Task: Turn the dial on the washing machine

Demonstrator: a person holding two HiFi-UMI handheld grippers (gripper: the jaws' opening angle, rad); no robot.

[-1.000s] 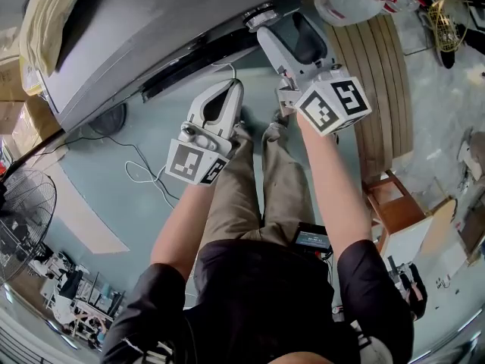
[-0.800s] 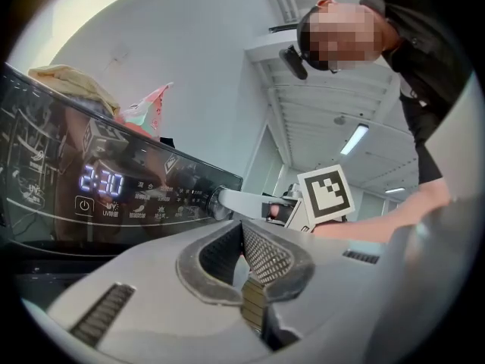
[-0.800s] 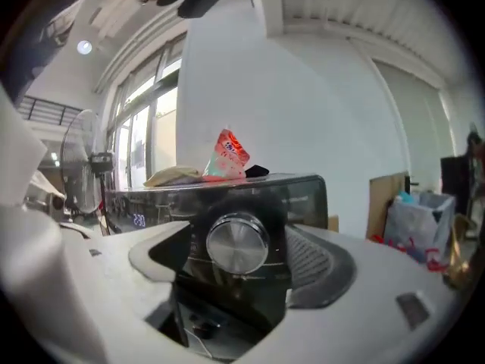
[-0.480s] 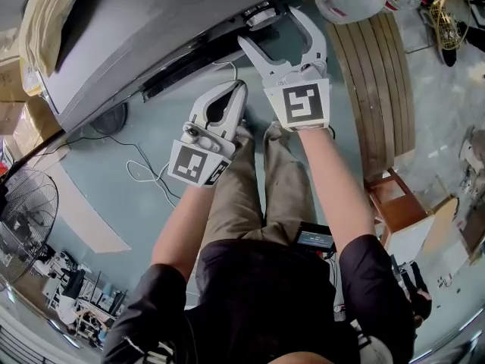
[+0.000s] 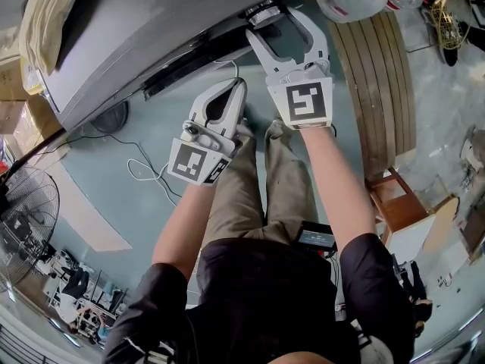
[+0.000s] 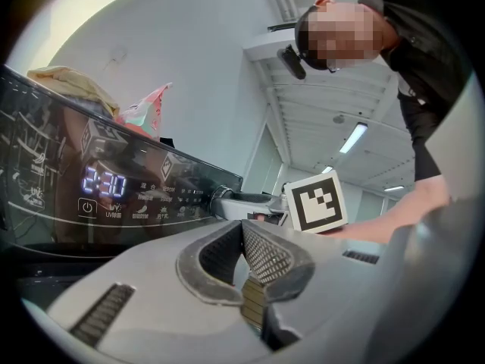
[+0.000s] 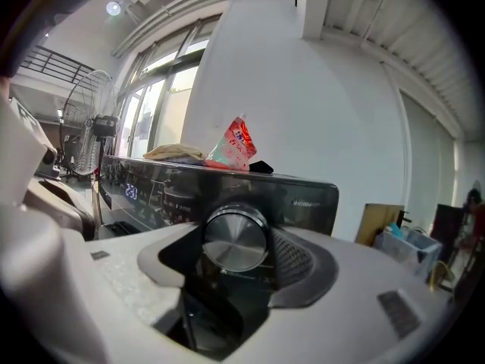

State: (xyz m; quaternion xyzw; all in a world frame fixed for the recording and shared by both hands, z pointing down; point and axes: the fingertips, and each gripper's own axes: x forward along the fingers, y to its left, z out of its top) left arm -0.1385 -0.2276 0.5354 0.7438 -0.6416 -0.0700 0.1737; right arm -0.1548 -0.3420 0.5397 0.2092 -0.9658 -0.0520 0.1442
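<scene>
1. My right gripper has just been closing. Its ribbed grey pads look snug on 2 sides of the dial, a round brushed-metal knob near the right end of the washing machine's glossy black control panel.
2. My left gripper is closed on nothing, short of the panel.
3. The panel's labels are too small to read.
4. A pink pouch and crumpled cloth lie along the top edge.

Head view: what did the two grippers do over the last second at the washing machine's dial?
The right gripper rolled until its marker cube faced the camera, opened its fingers wider, and has just been closing them with the round brushed-metal dial between them; whether they press it is unclear. The left gripper stayed put, shut and empty.
</scene>
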